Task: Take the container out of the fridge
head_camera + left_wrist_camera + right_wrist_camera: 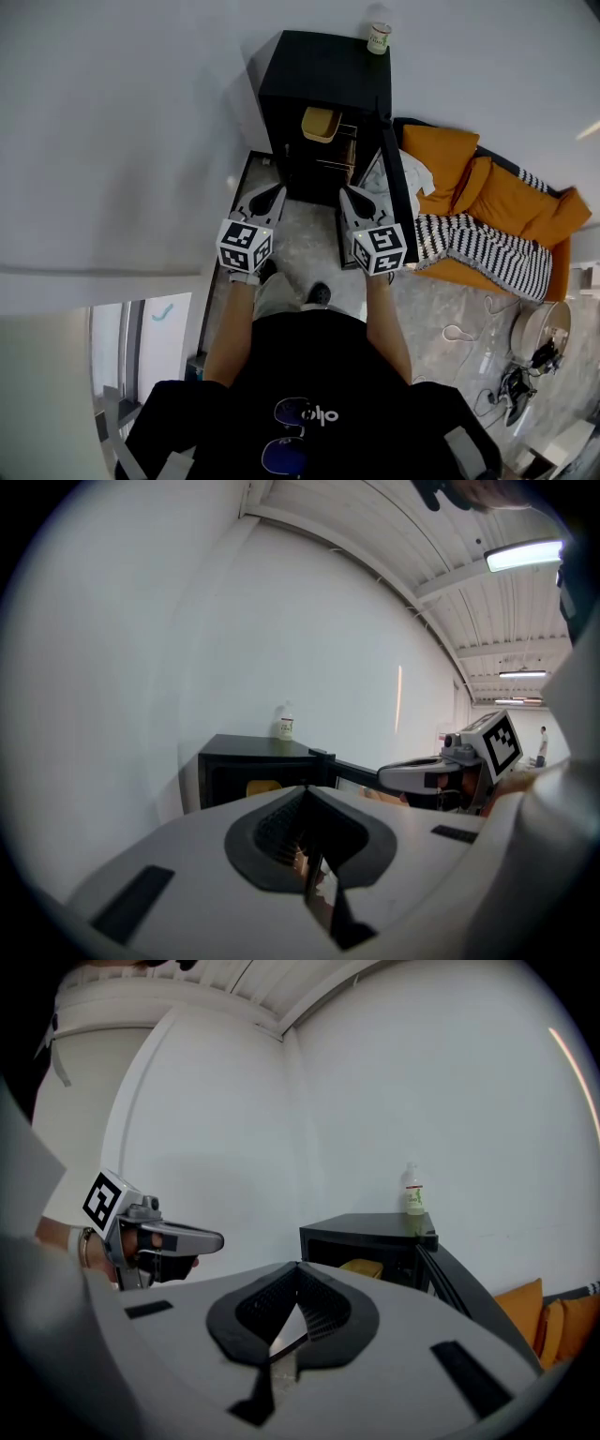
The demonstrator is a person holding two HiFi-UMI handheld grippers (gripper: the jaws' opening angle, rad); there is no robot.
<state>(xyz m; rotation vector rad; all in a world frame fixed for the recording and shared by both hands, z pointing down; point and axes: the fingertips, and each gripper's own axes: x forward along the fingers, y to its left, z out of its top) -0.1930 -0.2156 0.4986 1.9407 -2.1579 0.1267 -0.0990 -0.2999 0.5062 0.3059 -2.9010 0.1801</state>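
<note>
- Fridge (319, 66) door (398, 187) is standing open, so yellow container (320, 123) is showing on the upper shelf inside w/ a clear way in.
- L gripper (269, 197) & R gripper (353, 199) are hovering side by side before the opening, well short of container, prob. lining up the reach.
- L jaws are sitting clenched, tips together, nothing betw. them.
- R jaws are doing the same: pressed together, empty.

Small labelled bottle (378, 38) by white wall (141, 112); striped blanket (478, 248) on orange cushions (511, 202)
</note>
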